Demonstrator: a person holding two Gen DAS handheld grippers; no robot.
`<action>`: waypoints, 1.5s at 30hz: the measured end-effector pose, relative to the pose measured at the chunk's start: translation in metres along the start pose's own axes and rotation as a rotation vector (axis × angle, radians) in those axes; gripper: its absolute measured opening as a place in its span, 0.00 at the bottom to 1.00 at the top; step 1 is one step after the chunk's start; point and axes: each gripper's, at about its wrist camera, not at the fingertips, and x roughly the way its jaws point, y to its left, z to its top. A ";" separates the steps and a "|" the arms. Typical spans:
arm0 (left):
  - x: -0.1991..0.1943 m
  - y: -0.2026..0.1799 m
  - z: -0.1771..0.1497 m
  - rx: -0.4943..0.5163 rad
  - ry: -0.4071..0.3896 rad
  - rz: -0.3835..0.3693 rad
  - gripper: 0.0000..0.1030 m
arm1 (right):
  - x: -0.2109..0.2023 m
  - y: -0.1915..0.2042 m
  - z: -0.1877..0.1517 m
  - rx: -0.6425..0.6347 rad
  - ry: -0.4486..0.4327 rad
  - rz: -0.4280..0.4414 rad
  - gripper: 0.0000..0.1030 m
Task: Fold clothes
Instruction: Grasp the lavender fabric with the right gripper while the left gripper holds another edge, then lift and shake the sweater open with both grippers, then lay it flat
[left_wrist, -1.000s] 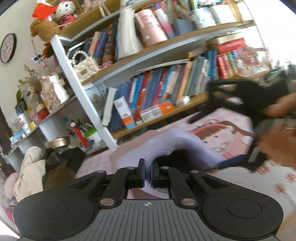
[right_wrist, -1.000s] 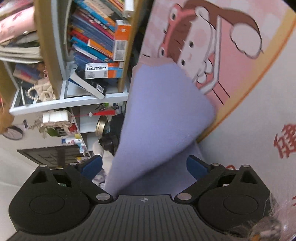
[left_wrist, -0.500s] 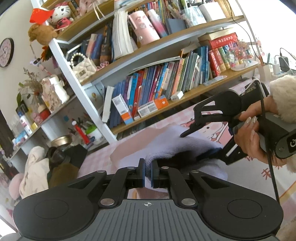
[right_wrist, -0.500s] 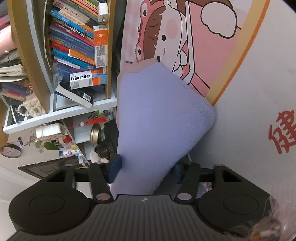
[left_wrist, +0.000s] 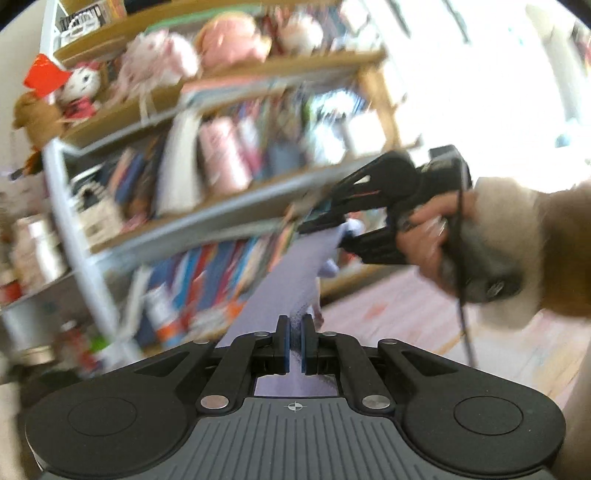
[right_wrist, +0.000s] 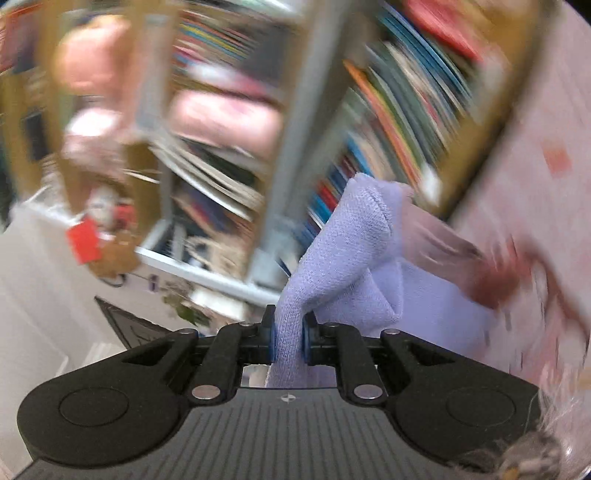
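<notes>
Lavender cloth (left_wrist: 291, 266) now hangs in the air between the two tools, where a second ago most of it lay slumped on the pink cartoon-printed surface (left_wrist: 491, 332) in front of the bookshelf (left_wrist: 207, 221). At the left, the left hand-held gripper (left_wrist: 294, 345) remains clenched on one edge, as it was half a second ago, with the fabric rising out of its blue pads as a taut strip. That strip runs up and to the right to the right hand-held gripper (left_wrist: 332, 225), which the person's hand (left_wrist: 428, 236) carries well above the surface.

In the right wrist view, the right hand-held gripper (right_wrist: 289, 341) pinches a bunched fold of the cloth (right_wrist: 343, 258). A second ago its jaws stood wide apart around the loose fabric; half a second ago they were narrowing. The remainder drapes down and to the right toward the printed surface (right_wrist: 535, 147), though blur hides whether the lower end still touches it.

Both views are heavily smeared, which suggests a fast lift. With two points held and the cloth stretched, the piece appears ready to be shaken flat and laid down for its first fold.
</notes>
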 end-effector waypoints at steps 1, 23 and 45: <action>0.000 0.004 0.009 -0.043 -0.037 -0.043 0.06 | -0.007 0.018 0.009 -0.066 -0.026 0.022 0.12; 0.058 0.109 -0.097 -0.585 0.370 0.042 0.06 | 0.166 -0.026 -0.062 -0.321 0.431 -0.423 0.12; 0.096 0.183 -0.150 -0.611 0.530 0.309 0.03 | 0.085 -0.052 -0.096 -0.563 0.496 -0.646 0.42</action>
